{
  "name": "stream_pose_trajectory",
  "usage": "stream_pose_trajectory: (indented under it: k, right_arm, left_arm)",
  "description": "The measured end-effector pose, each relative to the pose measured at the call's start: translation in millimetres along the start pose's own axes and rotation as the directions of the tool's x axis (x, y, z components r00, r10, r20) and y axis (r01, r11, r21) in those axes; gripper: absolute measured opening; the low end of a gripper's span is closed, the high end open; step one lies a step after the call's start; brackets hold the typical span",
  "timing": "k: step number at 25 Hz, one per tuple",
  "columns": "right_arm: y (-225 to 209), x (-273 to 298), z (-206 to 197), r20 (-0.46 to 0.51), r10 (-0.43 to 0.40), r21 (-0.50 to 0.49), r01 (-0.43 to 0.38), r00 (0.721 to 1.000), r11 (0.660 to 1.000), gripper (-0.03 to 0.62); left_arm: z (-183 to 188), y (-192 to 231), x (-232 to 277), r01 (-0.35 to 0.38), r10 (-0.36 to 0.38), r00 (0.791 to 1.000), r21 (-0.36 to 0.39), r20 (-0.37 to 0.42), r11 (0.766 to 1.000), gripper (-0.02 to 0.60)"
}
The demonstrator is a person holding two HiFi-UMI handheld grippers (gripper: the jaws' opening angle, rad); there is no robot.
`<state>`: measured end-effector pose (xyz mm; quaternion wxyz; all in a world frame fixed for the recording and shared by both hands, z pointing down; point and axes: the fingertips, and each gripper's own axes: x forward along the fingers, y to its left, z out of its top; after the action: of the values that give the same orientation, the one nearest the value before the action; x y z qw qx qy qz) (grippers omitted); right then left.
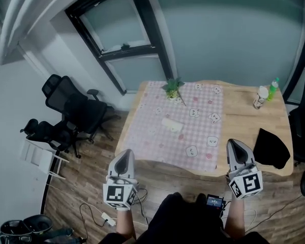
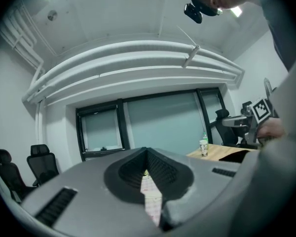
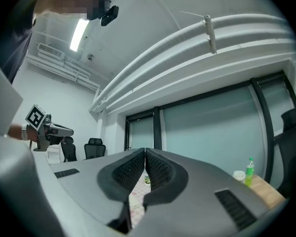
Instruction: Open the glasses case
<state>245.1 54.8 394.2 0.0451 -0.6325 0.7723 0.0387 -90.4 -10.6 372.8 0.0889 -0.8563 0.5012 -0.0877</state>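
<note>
Case [image 1: 172,124] lies on the counter's [image 1: 244,123] checked cloth [image 1: 152,133], well apart from left claw [image 1: 124,156] and right claw [image 1: 237,147], both pressed together, empty.

Potted plant [image 1: 172,88] on checked cloth [image 1: 155,136], green-capped bottle [image 1: 273,89] on the wooden table [image 1: 244,128], black office chairs [image 1: 73,108] nearby.

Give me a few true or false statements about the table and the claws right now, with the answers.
1. The left claw and the right claw are both shut and empty. True.
2. The glasses case lies on bare wood. False: it lies on the checked cloth.
3. A green bottle stands near the far right corner of the table. True.
4. The left claw touches the case. False: it is well apart from it, by the table's near edge.
</note>
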Motion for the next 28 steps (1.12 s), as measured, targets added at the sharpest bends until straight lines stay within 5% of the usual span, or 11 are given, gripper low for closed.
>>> stream_pose_trajectory:
  k: [8, 17, 28]
  right_arm:
    - [7.6, 44.7, -9.2, -0.046, -0.011, -0.035, 0.009, 0.999, 0.999, 0.018]
    - [43.1, 146.1, 20.5, -0.048, -0.058, -0.151, 0.05, 0.997, 0.987, 0.018]
    - [61.1, 210.8, 6.4, -0.068, 0.026, -0.139, -0.035, 0.997, 0.99, 0.018]
  left_arm:
    - [-19.5, 34.8, 38.8, 0.033, -0.032, 0.999, -0.029, 0.012, 0.999, -0.002]
    - [-42.7, 119.0, 94.7, 0.121, -0.113, 0.992, -0.137, 0.063, 0.983, -0.002]
    - [-48.8, 139.2, 129.3, 0.115, -0.108, 0.993, -0.17, 0.05, 0.979, -0.002]
